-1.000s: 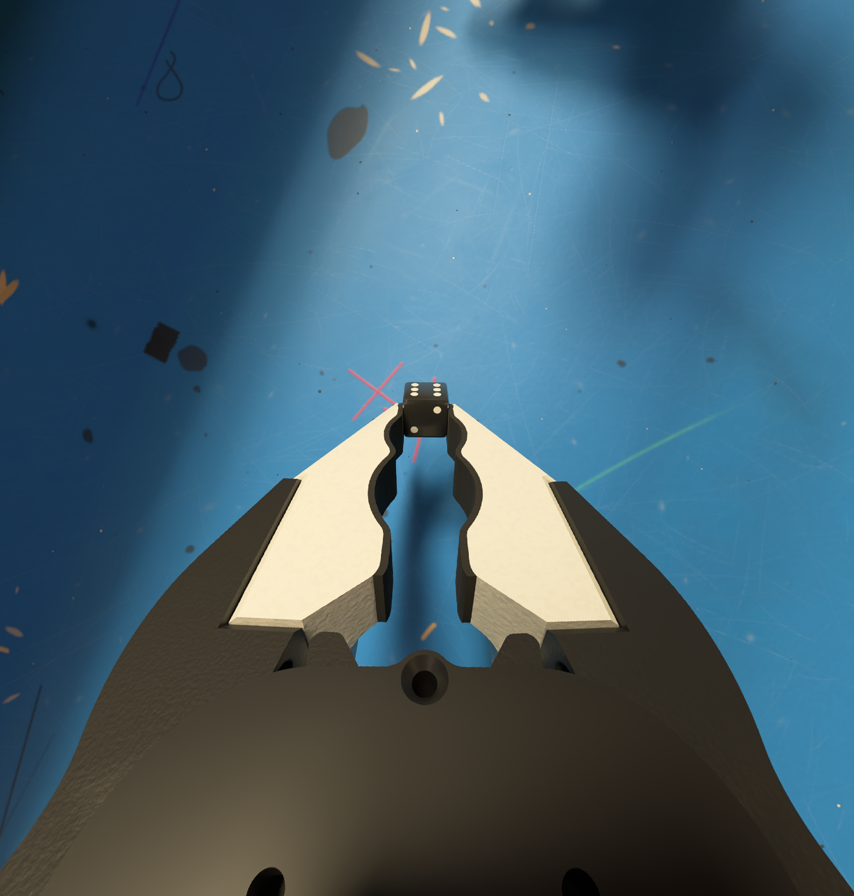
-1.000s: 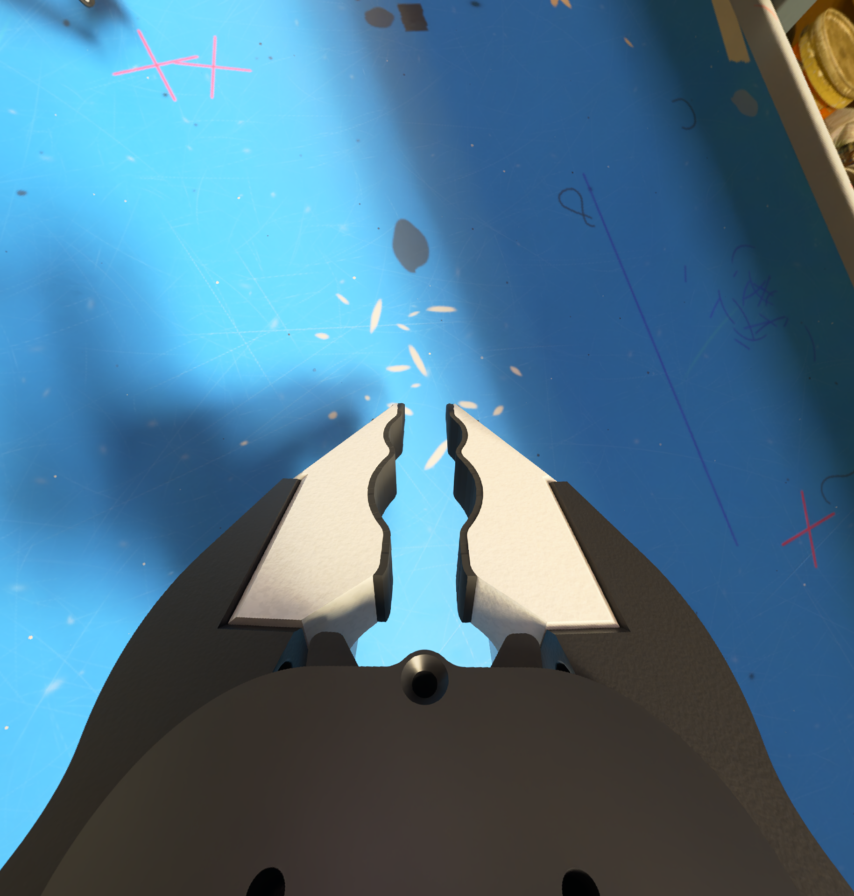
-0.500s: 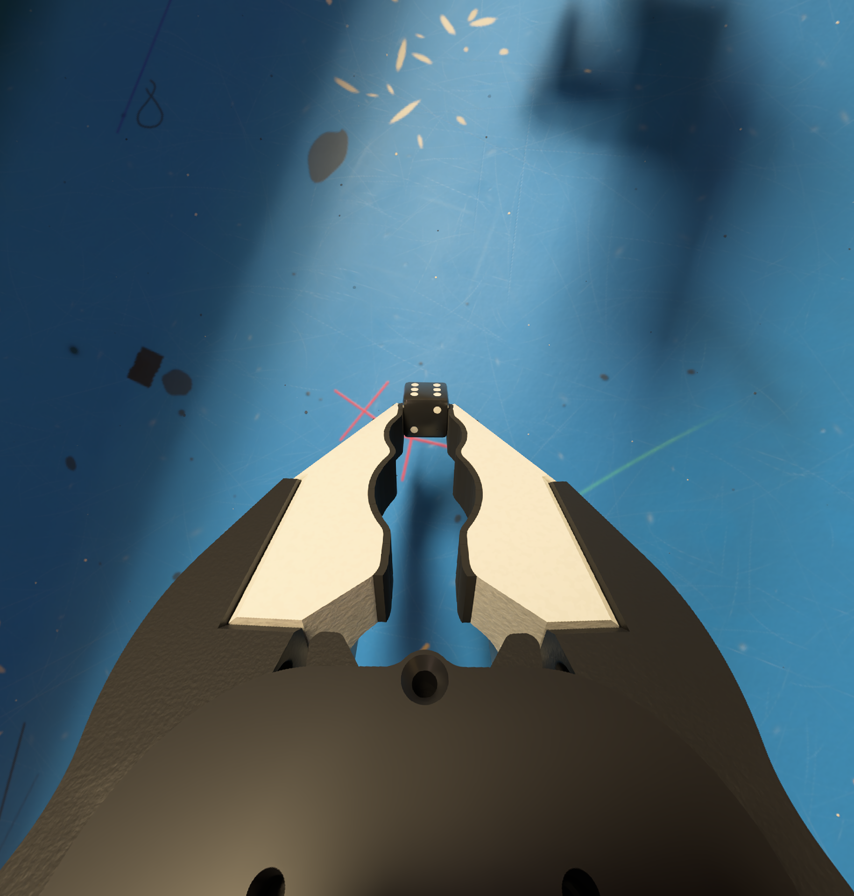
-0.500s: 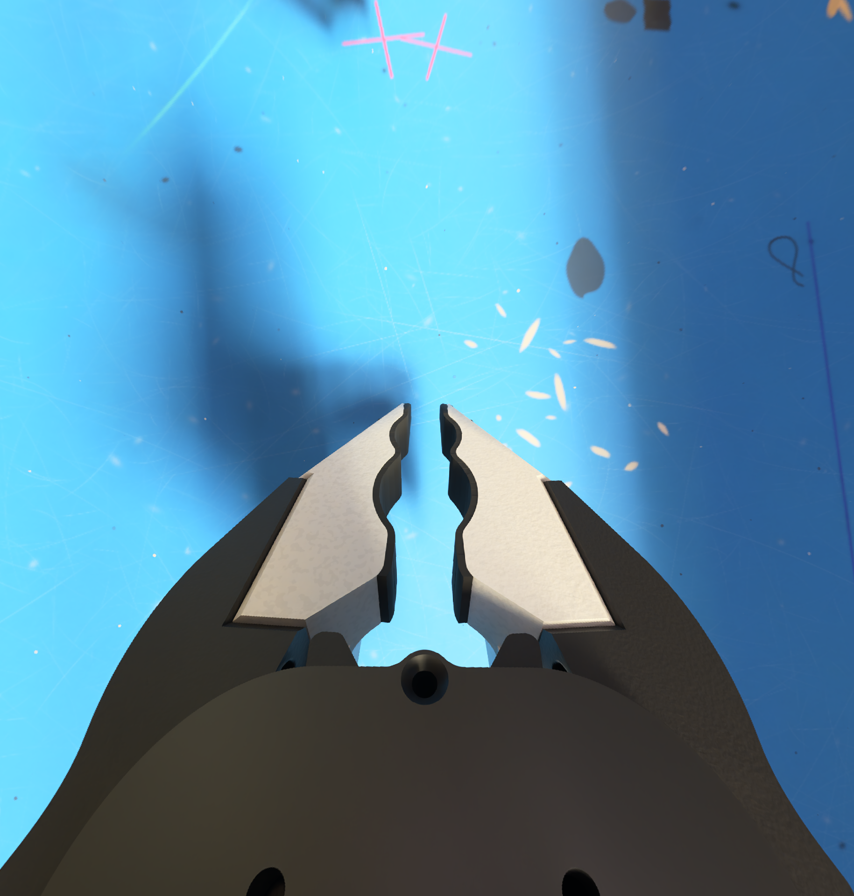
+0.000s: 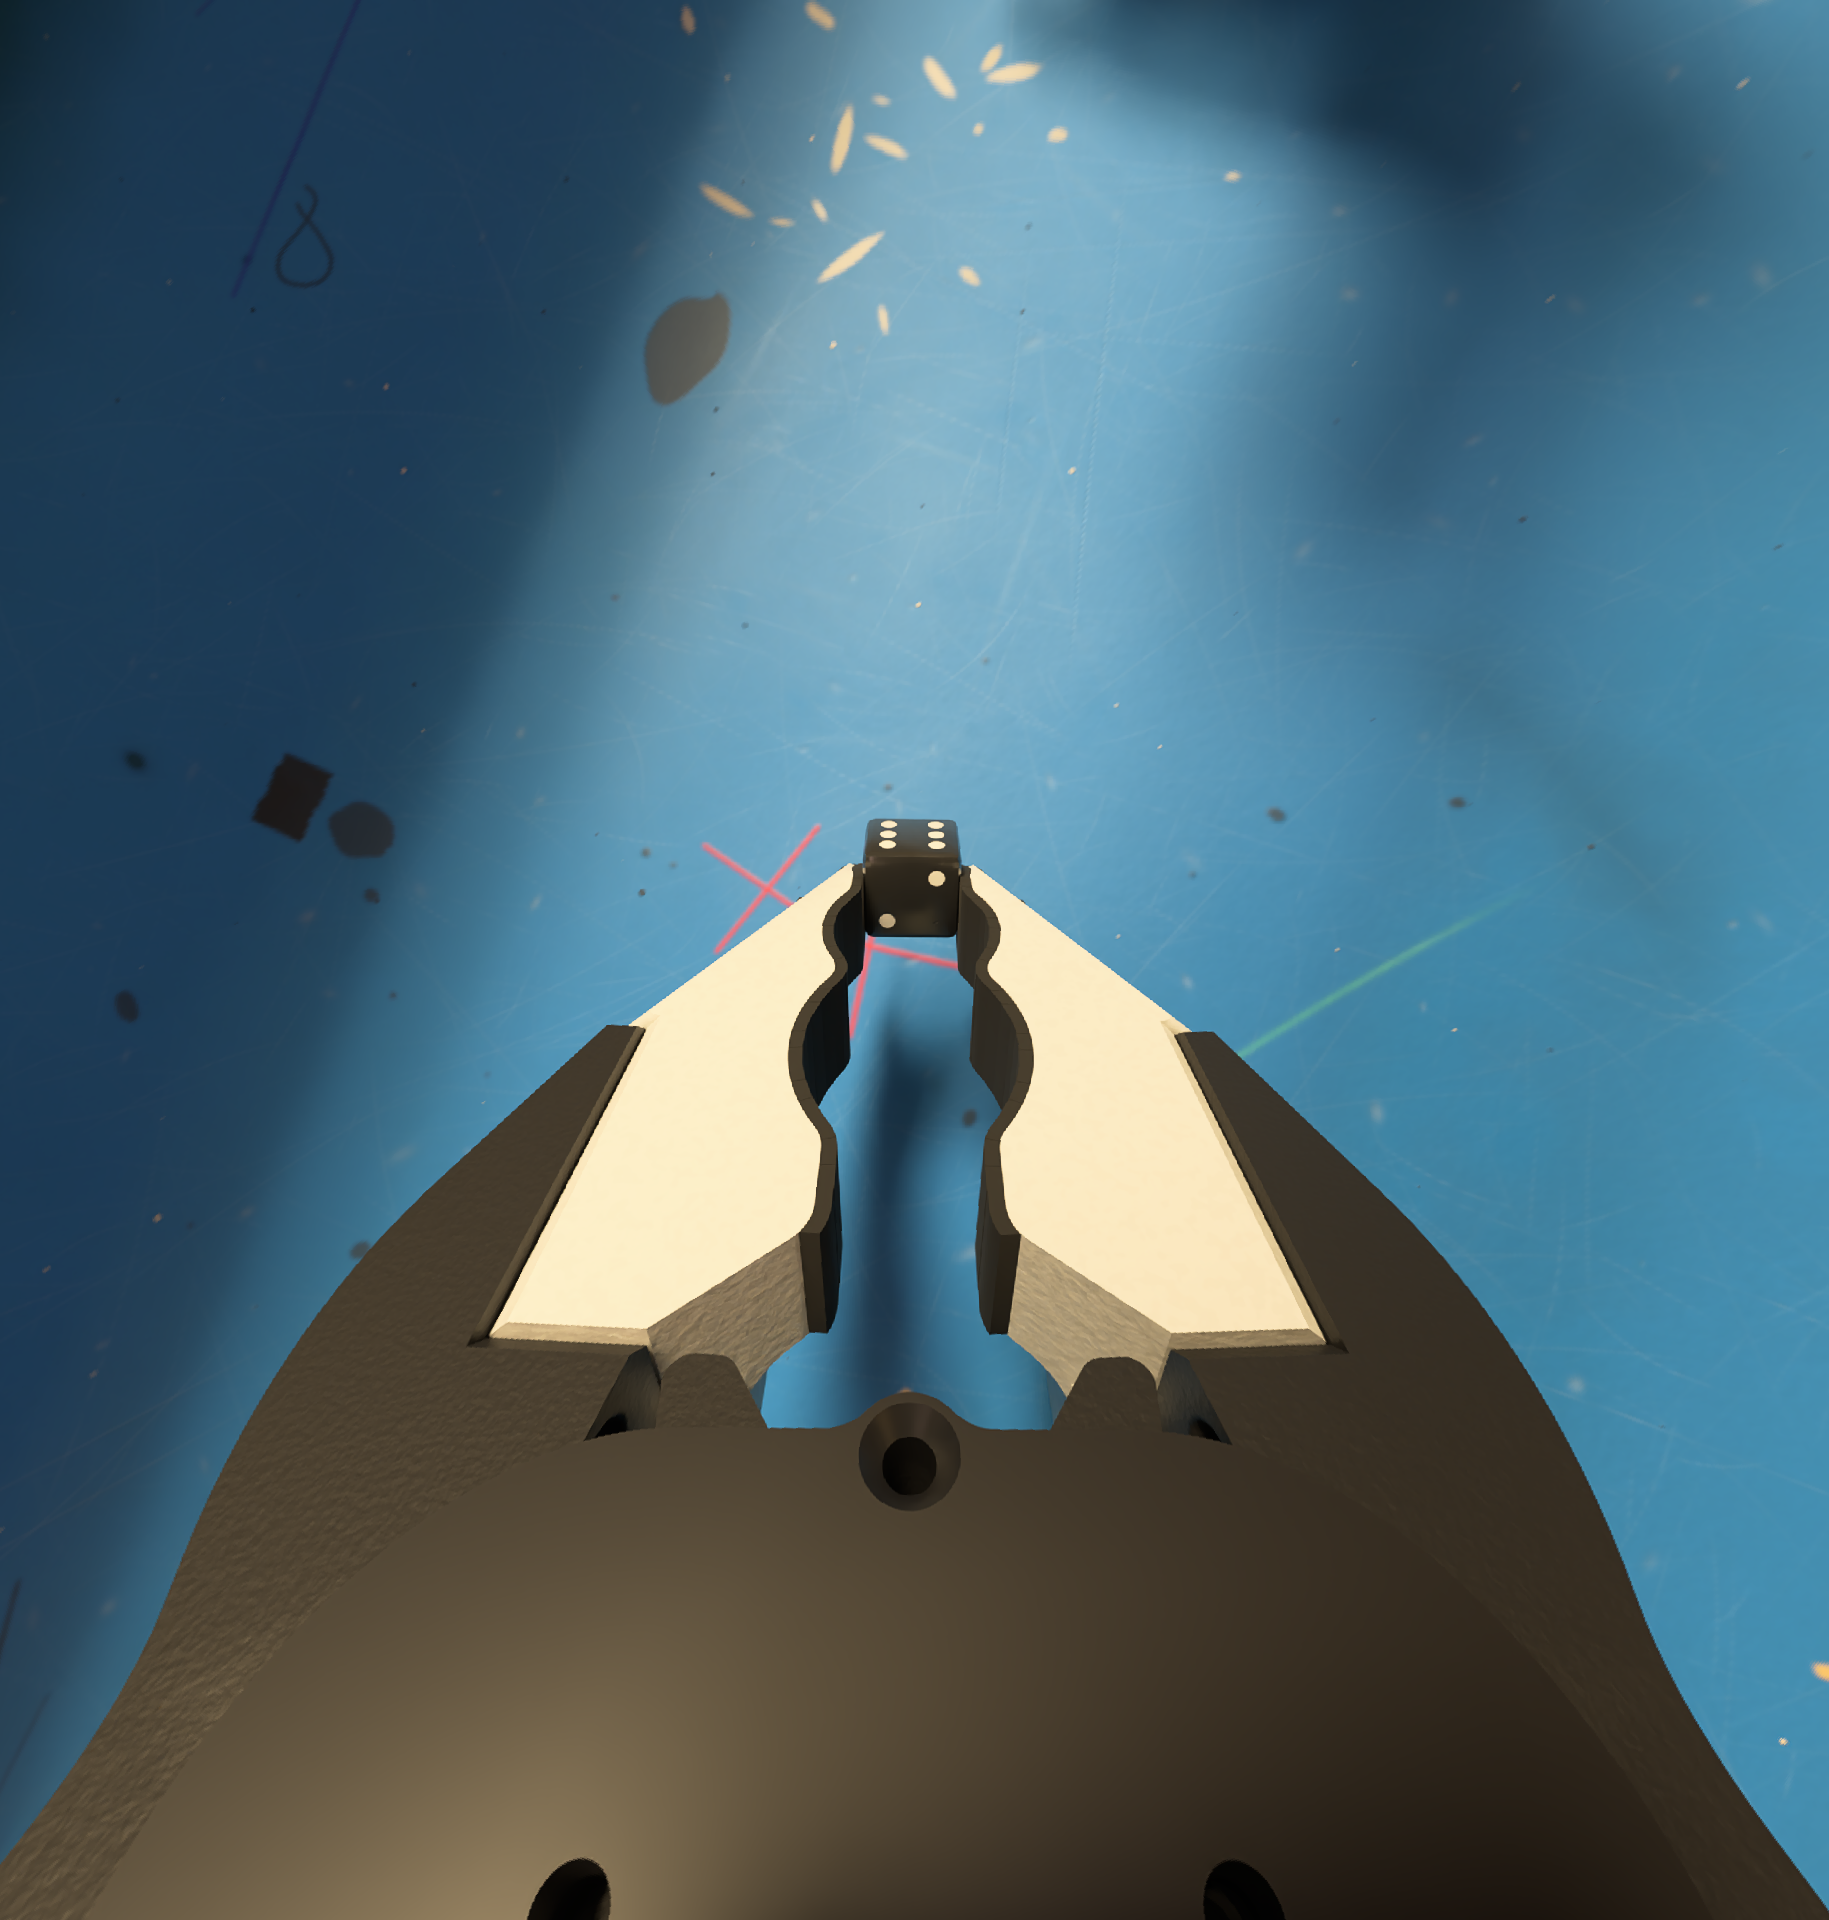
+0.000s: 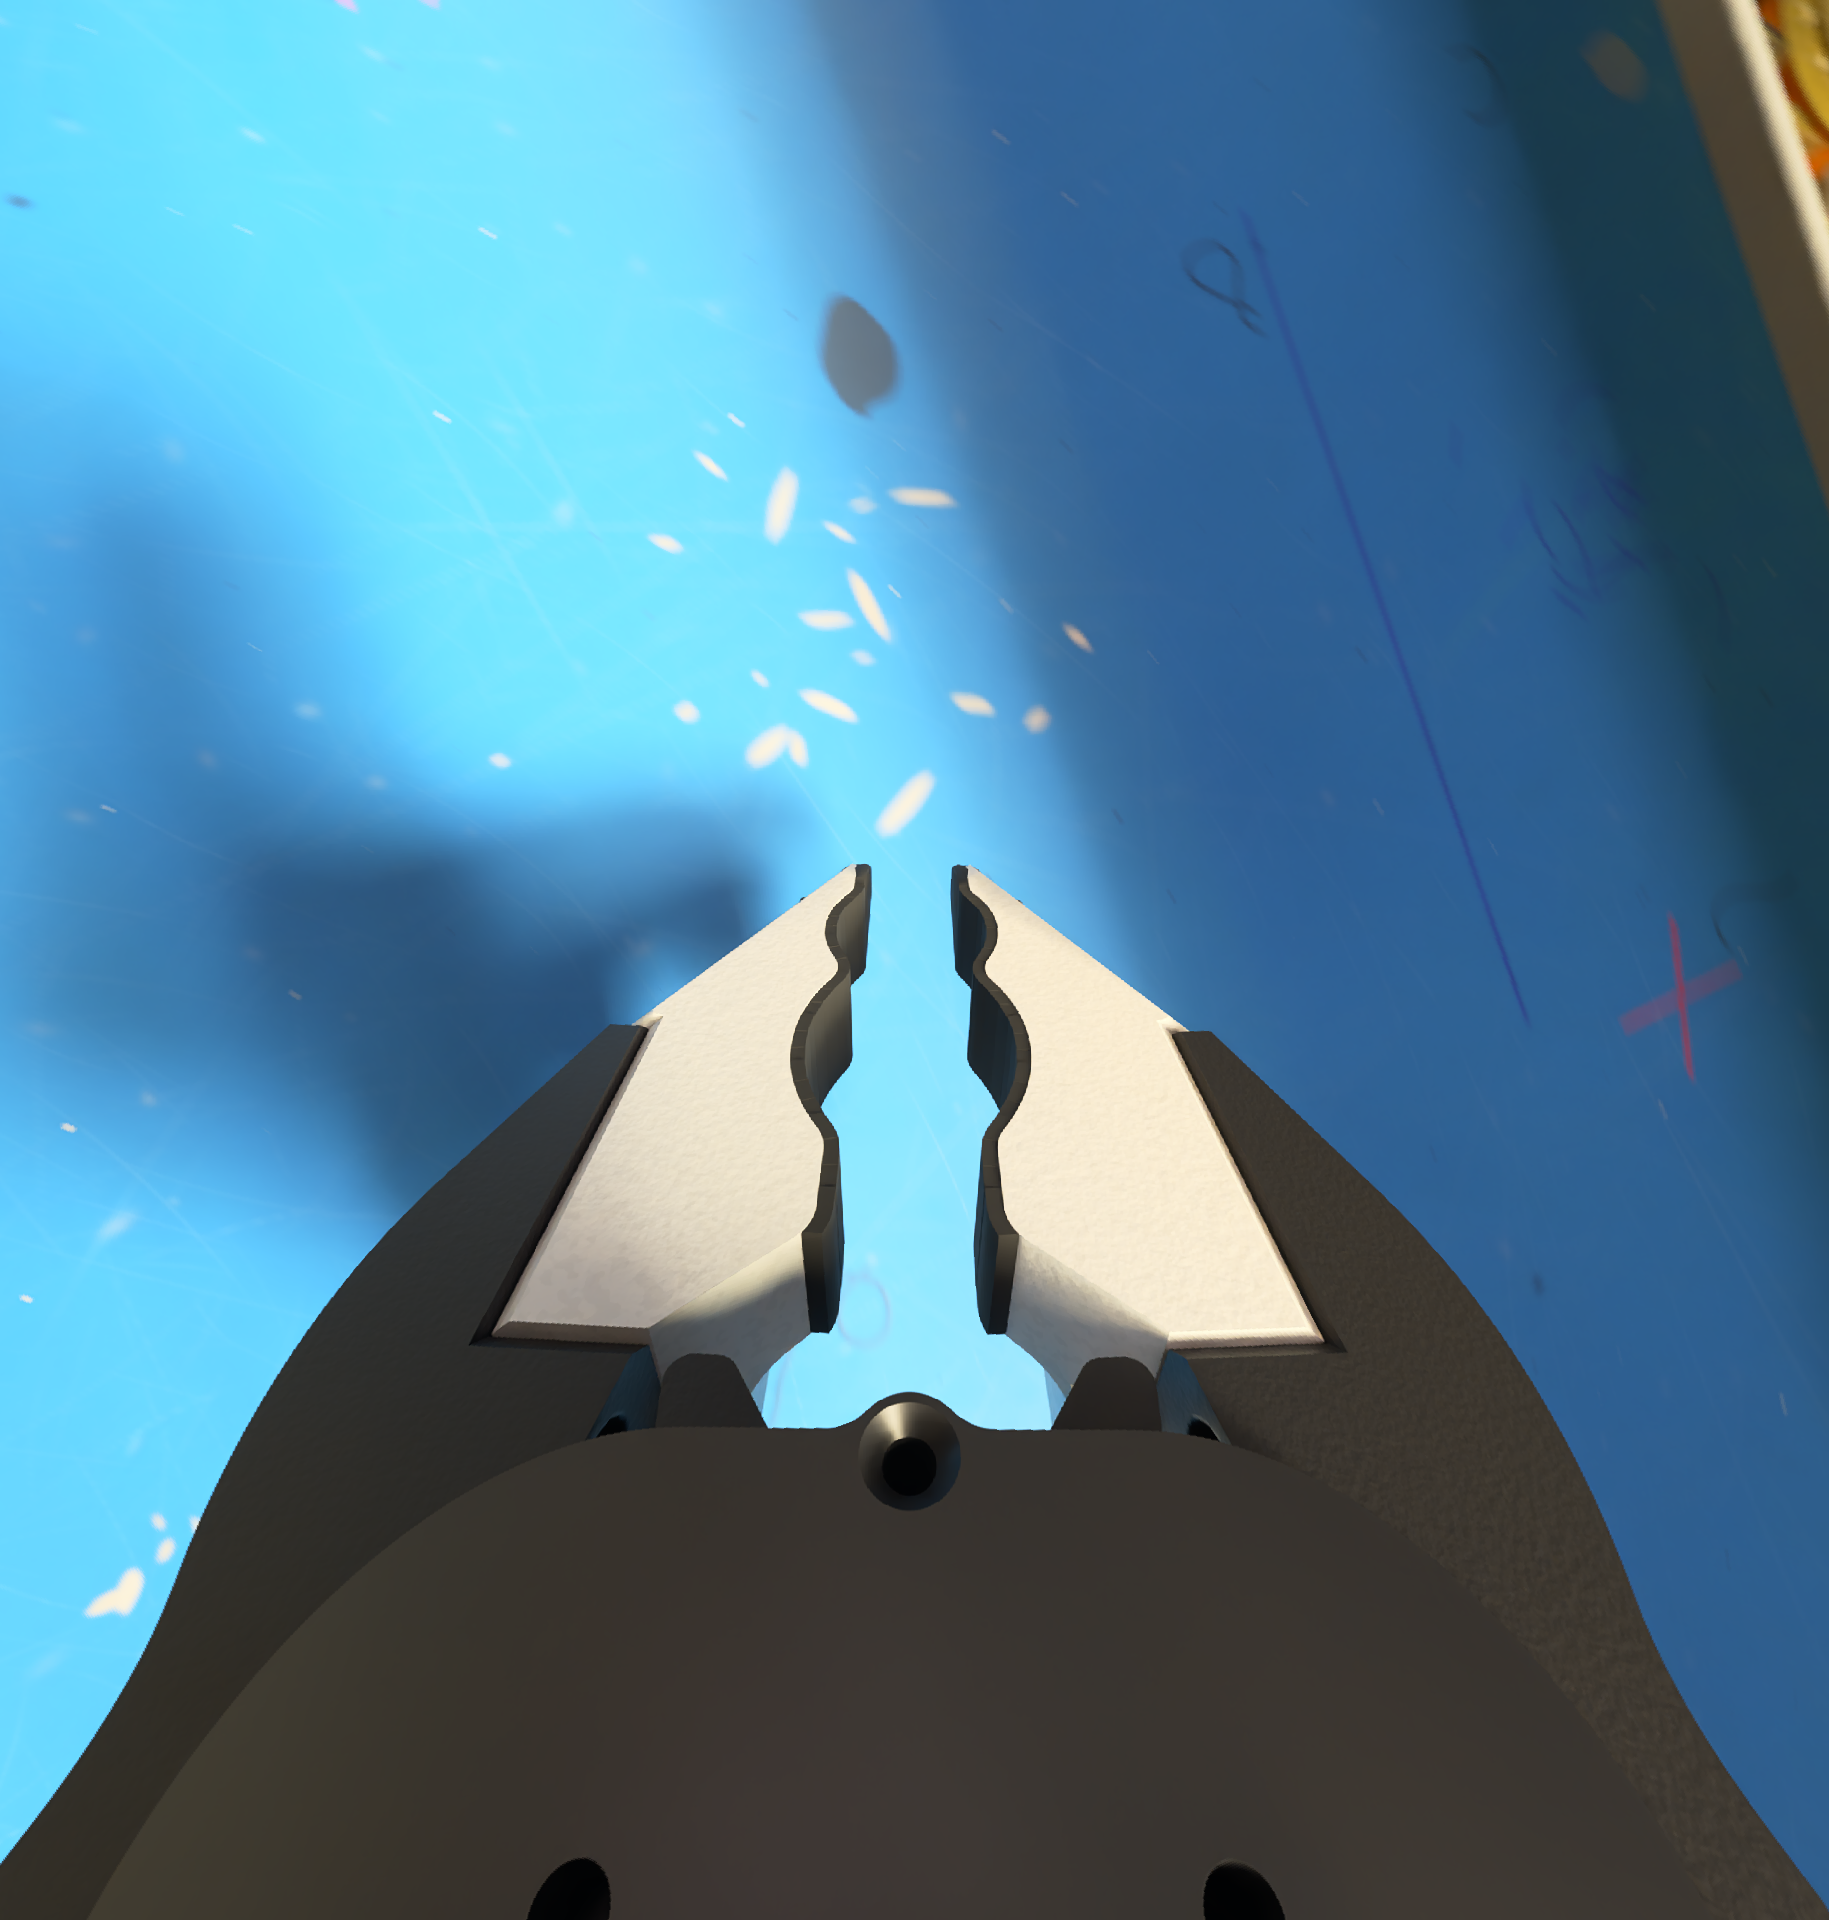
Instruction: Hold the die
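A small black die (image 5: pixel 911 883) with white pips is pinched between the cream fingertips of my left gripper (image 5: pixel 911 896), which is shut on it. The die sits at the very tips, a little above the blue table (image 5: pixel 1201 623), with pink cross marks (image 5: pixel 762 885) showing beneath it. My right gripper (image 6: pixel 910 894) is empty, its white fingers a narrow gap apart over the blue table (image 6: pixel 266 416). The die does not show in the right wrist view.
Pale flecks (image 5: pixel 848 257), a dark patch (image 5: pixel 685 346) and a black square (image 5: pixel 292 796) mark the table ahead of the left gripper. In the right wrist view lie the flecks (image 6: pixel 868 603), a red cross (image 6: pixel 1679 995) and the table's edge (image 6: pixel 1762 208) with clutter beyond.
The left gripper keeps its hold on the die while the table marks drift slightly down and left. The right wrist view swung left, then back right, and came closer to the flecks.
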Controlling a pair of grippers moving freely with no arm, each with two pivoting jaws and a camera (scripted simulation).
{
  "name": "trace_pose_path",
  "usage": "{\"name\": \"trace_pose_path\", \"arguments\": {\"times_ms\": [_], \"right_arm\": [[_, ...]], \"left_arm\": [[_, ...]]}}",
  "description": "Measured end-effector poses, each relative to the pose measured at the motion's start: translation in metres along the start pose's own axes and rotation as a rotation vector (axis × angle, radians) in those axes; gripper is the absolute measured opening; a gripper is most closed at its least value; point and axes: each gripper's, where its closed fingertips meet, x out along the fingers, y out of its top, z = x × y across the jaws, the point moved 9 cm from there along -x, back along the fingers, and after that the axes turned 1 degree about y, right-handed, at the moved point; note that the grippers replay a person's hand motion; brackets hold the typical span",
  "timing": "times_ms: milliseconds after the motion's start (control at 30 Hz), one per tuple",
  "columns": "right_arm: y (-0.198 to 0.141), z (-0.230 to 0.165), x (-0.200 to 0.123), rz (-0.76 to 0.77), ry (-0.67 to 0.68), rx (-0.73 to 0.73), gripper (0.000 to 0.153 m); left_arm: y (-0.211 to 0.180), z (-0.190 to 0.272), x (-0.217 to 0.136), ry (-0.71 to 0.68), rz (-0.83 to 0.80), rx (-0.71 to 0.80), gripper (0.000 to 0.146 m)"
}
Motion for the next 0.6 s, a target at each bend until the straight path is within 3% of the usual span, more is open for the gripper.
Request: {"name": "trace_pose_path", "arguments": {"times_ms": [167, 300, 400, 500, 600], "right_arm": [[-0.036, 0.010, -0.035, 0.067, -0.131, 0.066, 0.011], [-0.056, 0.015, -0.053, 0.023, -0.153, 0.121, 0.011], [-0.060, 0.015, -0.056, 0.030, -0.128, 0.132, 0.013], [-0.057, 0.019, -0.062, -0.002, -0.216, 0.145, 0.016], [-0.059, 0.033, -0.076, 0.040, -0.330, 0.275, 0.018]], "left_arm": [[0.005, 0.003, 0.000, -0.036, 0.045, 0.004, 0.016], [0.005, 0.003, 0.000, -0.038, 0.060, -0.002, 0.016], [0.005, 0.002, 0.003, -0.029, 0.038, -0.006, 0.016], [0.005, 0.003, 0.003, -0.034, 0.045, -0.005, 0.016], [0.005, 0.003, 0.004, -0.039, 0.047, -0.005, 0.016]]}}
